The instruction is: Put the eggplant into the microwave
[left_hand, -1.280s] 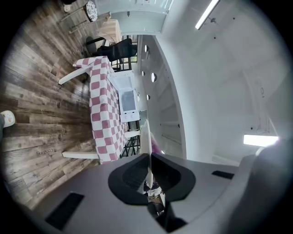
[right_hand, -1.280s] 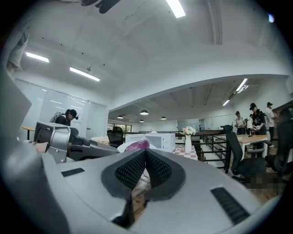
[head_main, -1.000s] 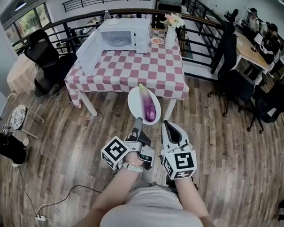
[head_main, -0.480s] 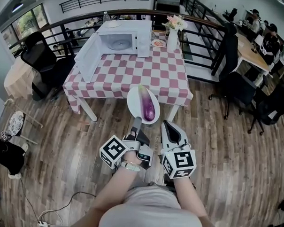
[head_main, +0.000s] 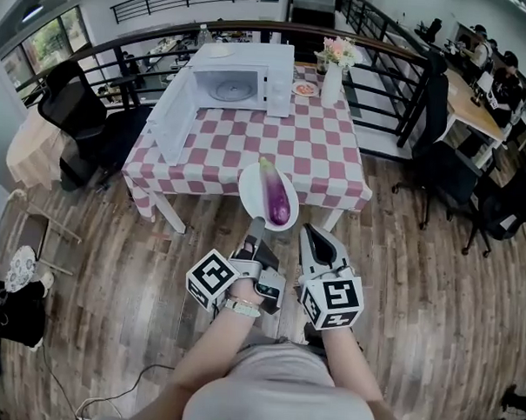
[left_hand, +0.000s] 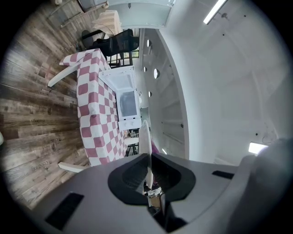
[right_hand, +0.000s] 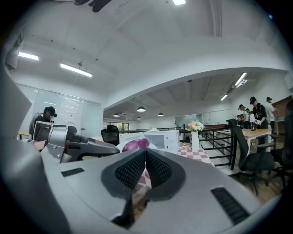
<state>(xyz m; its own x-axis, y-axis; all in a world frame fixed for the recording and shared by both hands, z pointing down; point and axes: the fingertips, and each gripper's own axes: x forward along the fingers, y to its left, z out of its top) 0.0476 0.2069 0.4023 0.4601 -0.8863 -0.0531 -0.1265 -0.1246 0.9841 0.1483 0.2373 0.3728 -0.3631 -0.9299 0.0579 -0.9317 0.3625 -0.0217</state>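
The room is being seen as an open office level, with a wooden plank floor (head_main: 96, 241), a black railing (head_main: 387, 58) behind, dark office chairs (head_main: 85, 110) at the left and people seated at a desk (head_main: 477, 92) at the far right. The worktop (head_main: 309, 155), covered by a pink-and-white checked cloth, is standing ahead of the person. The white microwave (head_main: 243, 69) is sitting at its far side, with the door (head_main: 173, 114) swung wide open and the cavity bare. A vase of flowers (head_main: 334, 69) and a small dish (head_main: 305, 89) are being kept just beside it.

The white plate (head_main: 252, 191) is being held out level above the worktop's near edge, well apart from the microwave. The eggplant (head_main: 277, 195) is lying lengthwise on it. The plate's near rim is being pinched by the left claw (head_main: 256, 224). The right claw (head_main: 310, 233) is pressed together on nothing and is being held just beside the plate.

The carrying step is judged to be in hand. For the next move, the plate is being required to stay level while the gap to the open cavity is closed, so that the eggplant is not rolled off.
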